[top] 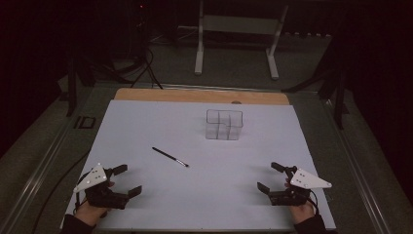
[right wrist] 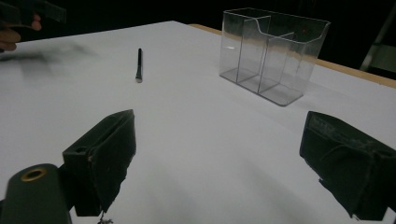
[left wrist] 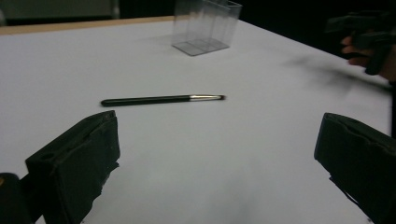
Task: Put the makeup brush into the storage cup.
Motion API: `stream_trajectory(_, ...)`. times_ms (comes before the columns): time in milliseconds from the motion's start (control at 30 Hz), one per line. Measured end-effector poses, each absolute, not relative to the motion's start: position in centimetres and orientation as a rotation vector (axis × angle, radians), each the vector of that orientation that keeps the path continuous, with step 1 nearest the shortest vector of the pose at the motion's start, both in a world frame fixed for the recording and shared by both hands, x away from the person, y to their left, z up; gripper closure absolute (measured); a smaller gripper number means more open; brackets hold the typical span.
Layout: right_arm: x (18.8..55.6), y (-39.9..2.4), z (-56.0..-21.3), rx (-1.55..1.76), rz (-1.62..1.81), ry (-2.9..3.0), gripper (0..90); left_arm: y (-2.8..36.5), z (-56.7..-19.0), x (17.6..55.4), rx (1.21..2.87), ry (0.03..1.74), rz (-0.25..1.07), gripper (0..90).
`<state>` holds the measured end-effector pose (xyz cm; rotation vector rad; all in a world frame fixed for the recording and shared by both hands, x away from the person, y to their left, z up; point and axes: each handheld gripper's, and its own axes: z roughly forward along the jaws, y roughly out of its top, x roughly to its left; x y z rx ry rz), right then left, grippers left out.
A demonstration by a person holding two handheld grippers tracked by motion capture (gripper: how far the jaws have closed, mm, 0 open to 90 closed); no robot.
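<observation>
Your 2 grippers sit at the near corners of the worktop (top: 146, 122), well back from the brush (top: 170, 157), so nothing is in hand yet. The left gripper (top: 127, 180) rests near-left of the brush, its jaws spread wide with only bare white sheet between them. The right gripper (top: 271, 176) rests near-right of the brush, its jaws spread just as wide and holding nothing.

The brush is the thing to go for. It lies flat on the sheet, roughly midway between your 2 grippers and a little farther out, slanted so the dark handle points far-left and the metal ferrule and tip point near-right. In the left gripper view the brush (left wrist: 162, 99) lies straight ahead of the jaws and crosswise to them, which suits a pinch across the handle; I judge the left gripper to be the better placed for the pick.

Beyond the brush, to its far-right, stands the clear bin (top: 224, 124), upright with its top open. In the right gripper view the bin (right wrist: 272, 53) shows inner dividers making several compartments, all empty. It likely stands there as the brush's destination, clear of both hands so you can lift over its rim without knocking it.
</observation>
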<state>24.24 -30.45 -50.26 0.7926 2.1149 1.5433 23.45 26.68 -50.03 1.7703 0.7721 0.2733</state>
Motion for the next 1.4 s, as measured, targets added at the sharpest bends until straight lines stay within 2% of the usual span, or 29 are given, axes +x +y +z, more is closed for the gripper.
stream_trajectory(100,24.2,-30.4,-50.3,0.795,1.539,2.119,10.8,26.7,-49.2,23.6,1.833,0.731,0.306,1.4)
stream_trajectory(667,24.3,-30.3,-50.2,0.795,1.546,2.126,10.9,25.8,-47.1,25.9,2.184,0.486,0.183,1.4)
stream_trajectory(1400,24.4,-30.2,-50.3,0.799,1.543,2.137,10.9,23.0,-47.2,28.4,2.584,0.286,0.086,1.4)
